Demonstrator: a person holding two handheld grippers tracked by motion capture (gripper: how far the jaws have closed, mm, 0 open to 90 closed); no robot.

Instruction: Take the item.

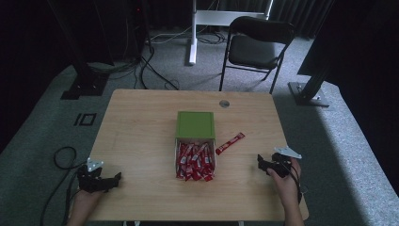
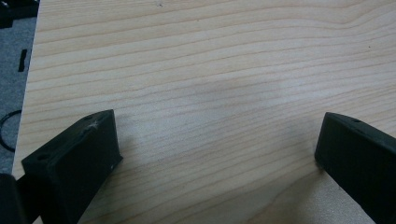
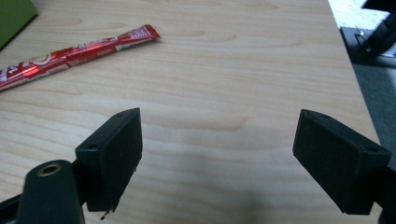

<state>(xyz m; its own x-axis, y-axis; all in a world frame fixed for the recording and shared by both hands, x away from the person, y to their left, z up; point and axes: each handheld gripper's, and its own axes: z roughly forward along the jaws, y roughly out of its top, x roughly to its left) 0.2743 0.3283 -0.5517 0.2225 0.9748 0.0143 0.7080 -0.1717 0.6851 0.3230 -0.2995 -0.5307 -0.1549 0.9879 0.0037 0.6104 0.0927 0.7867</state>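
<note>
Right claw [image 3: 217,154] wide open, holding nothing, near one loose red packet [image 3: 70,56] lying flat on the table [image 1: 141,122]. Left claw [image 2: 217,154] wide open too, over bare wood. One green box [image 1: 195,125] mid-table, full of red packets [image 1: 194,162]. One black chair [image 1: 256,44] behind, grey floor [image 1: 47,122].

In the right gripper view the red sachet [image 3: 70,53] runs off the left edge, so its far end is out of frame, and its print is too blurred to read. The green box [image 3: 14,16] shows as one corner, cut by the same edge. In the high view the packets [image 1: 195,162] inside the box are too small to count (lettering illegible).
</note>
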